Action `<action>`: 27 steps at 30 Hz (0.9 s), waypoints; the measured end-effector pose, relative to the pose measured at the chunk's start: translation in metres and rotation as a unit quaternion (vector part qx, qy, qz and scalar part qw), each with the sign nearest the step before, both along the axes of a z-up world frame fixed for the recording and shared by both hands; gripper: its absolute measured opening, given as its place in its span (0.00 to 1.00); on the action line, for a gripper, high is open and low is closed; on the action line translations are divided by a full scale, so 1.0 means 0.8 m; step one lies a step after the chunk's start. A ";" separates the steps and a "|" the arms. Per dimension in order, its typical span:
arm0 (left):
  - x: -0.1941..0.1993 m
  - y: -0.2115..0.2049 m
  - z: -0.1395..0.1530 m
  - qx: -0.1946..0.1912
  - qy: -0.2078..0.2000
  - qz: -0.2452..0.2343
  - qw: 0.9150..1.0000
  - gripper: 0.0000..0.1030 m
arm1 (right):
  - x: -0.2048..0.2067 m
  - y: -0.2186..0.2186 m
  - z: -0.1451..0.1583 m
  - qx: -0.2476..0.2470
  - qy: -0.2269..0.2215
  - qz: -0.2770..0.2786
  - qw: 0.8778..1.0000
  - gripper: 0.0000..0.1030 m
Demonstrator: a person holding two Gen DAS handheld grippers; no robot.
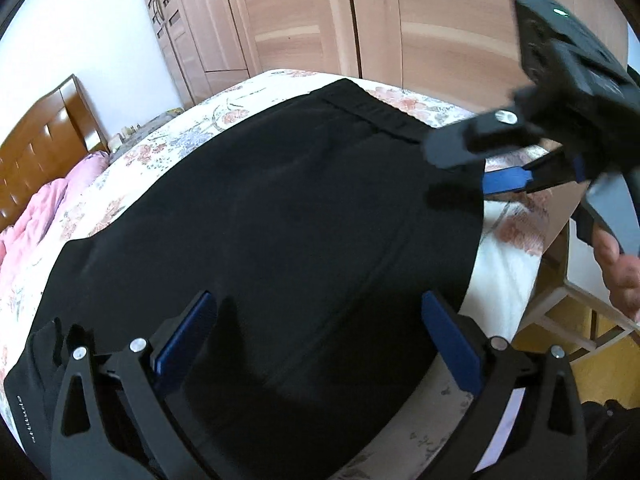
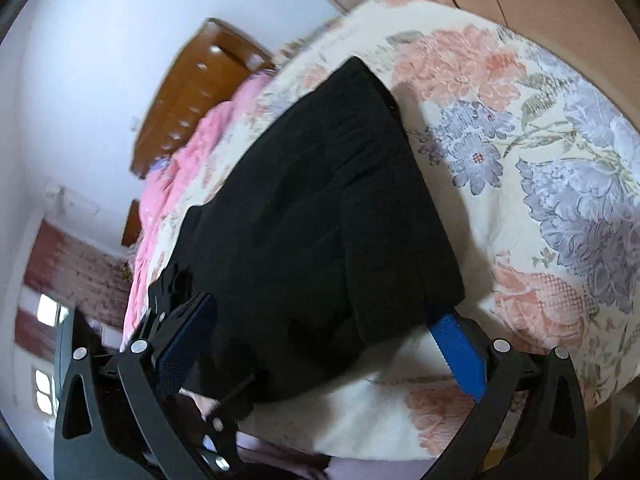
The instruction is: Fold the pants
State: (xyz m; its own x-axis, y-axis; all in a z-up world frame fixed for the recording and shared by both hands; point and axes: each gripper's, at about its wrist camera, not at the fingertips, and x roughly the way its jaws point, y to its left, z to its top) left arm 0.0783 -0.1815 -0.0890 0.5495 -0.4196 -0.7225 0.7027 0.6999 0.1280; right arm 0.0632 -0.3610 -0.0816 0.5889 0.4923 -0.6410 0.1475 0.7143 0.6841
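Lying flat on the bed (image 1: 120, 184), the black pants (image 1: 280, 208) spread between the two grippers, waistband toward the wooden wardrobe (image 1: 304, 16) and a seam running down the middle of the cloth. The left gripper (image 1: 316, 336) hovers over the near part of the pants with its jaws spread wide; the fabric shows between the blue pads without either pad pressing it. In the left wrist view the right gripper (image 1: 472, 172) reaches in from the right at the pants' edge near the waistband, held by a hand (image 1: 618, 268) on its grip. Its jaws are parted, one black finger above the cloth and one blue-padded finger low beside the edge. In the right wrist view the right gripper (image 2: 320, 344) has a corner of the folded pants (image 2: 320, 208) lying between its open jaws, the blue pad (image 2: 456, 352) just under the hem; whether the cloth is gripped cannot be told. The pants look matte, soft and thick, doubled into a rough trapezoid. The bedspread is cream with quilted pink and lilac flowers. A crumpled pink blanket (image 2: 188, 160) lies near the brown wooden headboard (image 2: 192, 92).
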 end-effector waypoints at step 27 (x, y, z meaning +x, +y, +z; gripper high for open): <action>0.035 -0.094 0.007 -0.003 -0.006 -0.035 0.999 0.46 | -0.013 -0.041 0.032 0.091 -0.070 -0.022 0.993 0.96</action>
